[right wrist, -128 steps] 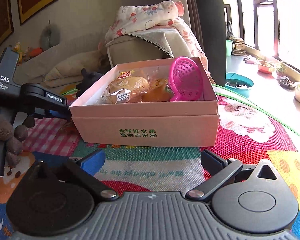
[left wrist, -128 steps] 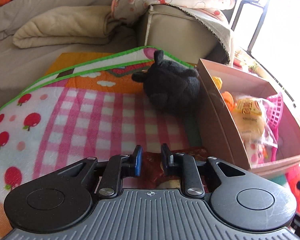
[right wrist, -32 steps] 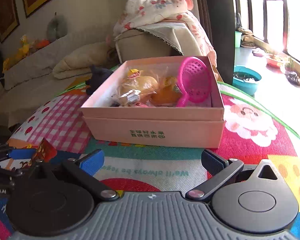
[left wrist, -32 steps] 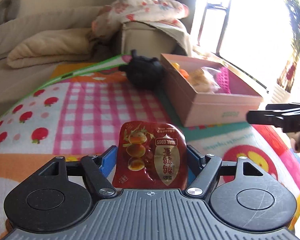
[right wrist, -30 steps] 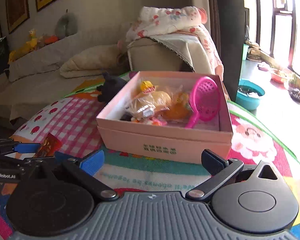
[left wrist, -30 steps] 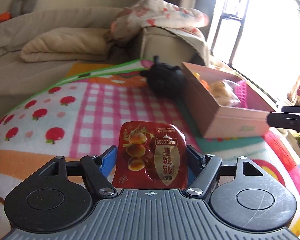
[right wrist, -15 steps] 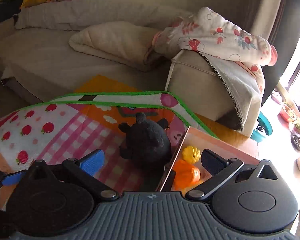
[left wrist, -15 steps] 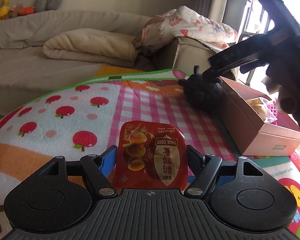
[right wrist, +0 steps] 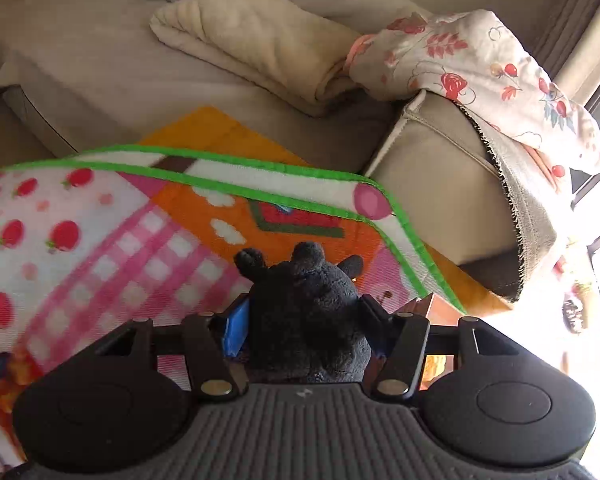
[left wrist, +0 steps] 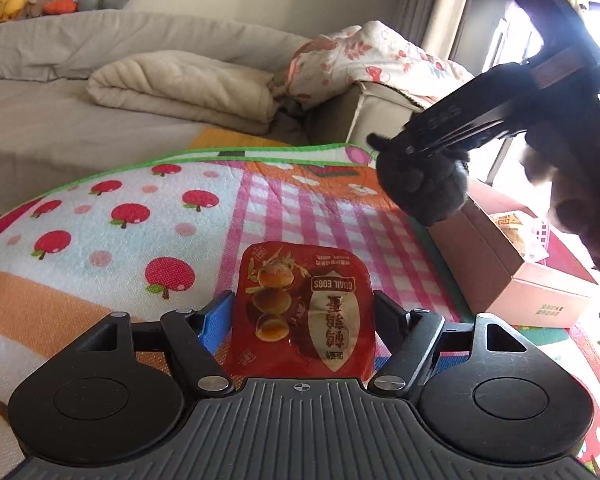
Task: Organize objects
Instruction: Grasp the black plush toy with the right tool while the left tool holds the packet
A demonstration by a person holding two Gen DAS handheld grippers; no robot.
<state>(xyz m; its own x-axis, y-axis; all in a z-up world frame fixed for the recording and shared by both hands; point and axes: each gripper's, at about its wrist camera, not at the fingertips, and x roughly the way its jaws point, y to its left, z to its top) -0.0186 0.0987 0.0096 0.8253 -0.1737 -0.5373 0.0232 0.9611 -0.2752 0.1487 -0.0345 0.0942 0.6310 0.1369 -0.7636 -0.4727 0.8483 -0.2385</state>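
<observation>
My left gripper (left wrist: pixel 302 308) is shut on a red quail-egg snack packet (left wrist: pixel 302 306) and holds it above the colourful play mat (left wrist: pixel 140 216). My right gripper (right wrist: pixel 306 326) is closed around a black plush toy (right wrist: pixel 306 308), which also shows in the left wrist view (left wrist: pixel 422 184) under the right gripper's body, beside the pink cardboard box (left wrist: pixel 496 268). The box holds bagged snacks and a pink item. Only a corner of the box (right wrist: pixel 432 306) shows in the right wrist view.
A beige sofa (left wrist: pixel 60 92) with a folded cream blanket (left wrist: pixel 180 88) and a floral quilt (left wrist: pixel 364 56) runs behind the mat. A sofa arm (right wrist: pixel 440 184) stands close behind the plush. The mat's green edge (right wrist: pixel 260 172) lies near the sofa.
My right gripper moved down onto the black plush and closed around it. My left gripper keeps holding the red packet, nearly still.
</observation>
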